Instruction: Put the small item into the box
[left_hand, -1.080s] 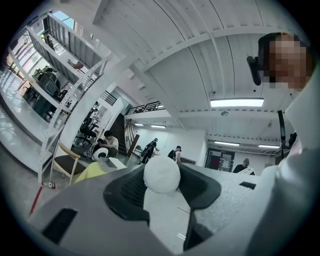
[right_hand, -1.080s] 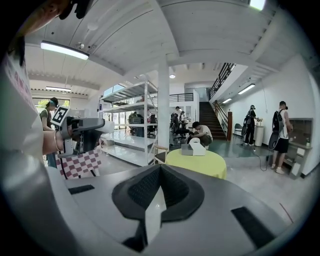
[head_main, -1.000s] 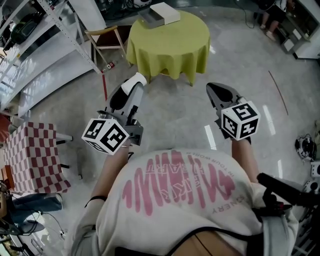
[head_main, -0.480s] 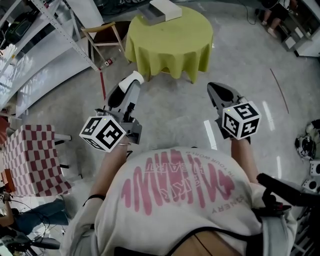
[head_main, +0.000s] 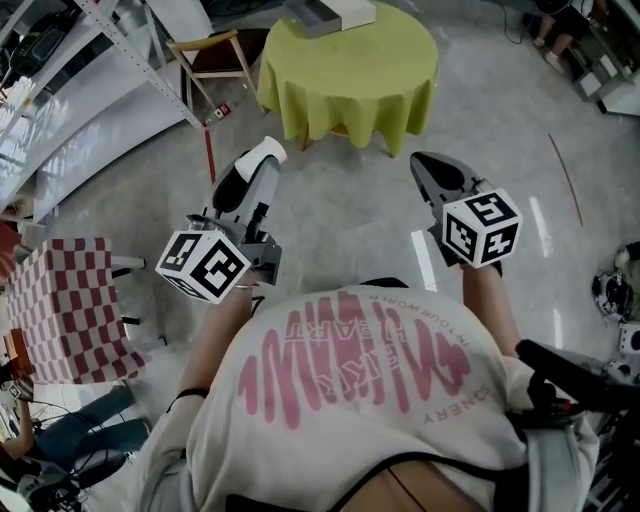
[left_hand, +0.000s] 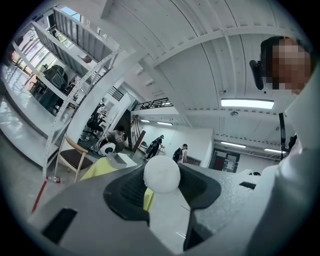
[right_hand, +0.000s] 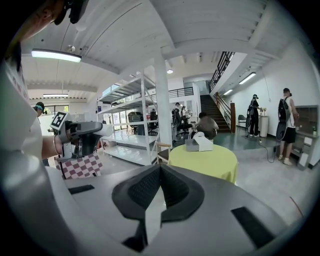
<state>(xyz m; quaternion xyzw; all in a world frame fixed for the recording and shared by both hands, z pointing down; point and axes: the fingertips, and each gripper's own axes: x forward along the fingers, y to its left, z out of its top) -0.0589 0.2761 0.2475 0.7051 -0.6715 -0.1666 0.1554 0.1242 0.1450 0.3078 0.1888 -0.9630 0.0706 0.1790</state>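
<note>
A small white ball (left_hand: 161, 174) sits pinched between the jaws of my left gripper (left_hand: 161, 184), which is shut on it. In the head view the ball (head_main: 267, 152) shows at the tip of the left gripper (head_main: 262, 160), held out over the grey floor. My right gripper (head_main: 425, 162) is level with it at the right, jaws together and nothing between them (right_hand: 160, 170). Ahead stands a round table with a yellow-green cloth (head_main: 350, 70). On it lies the grey and white box (head_main: 330, 12), also visible in the right gripper view (right_hand: 199, 144).
A wooden chair (head_main: 205, 55) stands left of the table, next to long metal shelving (head_main: 90, 90). A red-and-white checked stool (head_main: 70, 310) is at my left. Several people stand in the background (right_hand: 287, 117). Cables and gear lie at the right edge (head_main: 610, 295).
Both grippers have moved a little forward towards the table, which has slid up and right in the head view. The ball stays in the left jaws.
</note>
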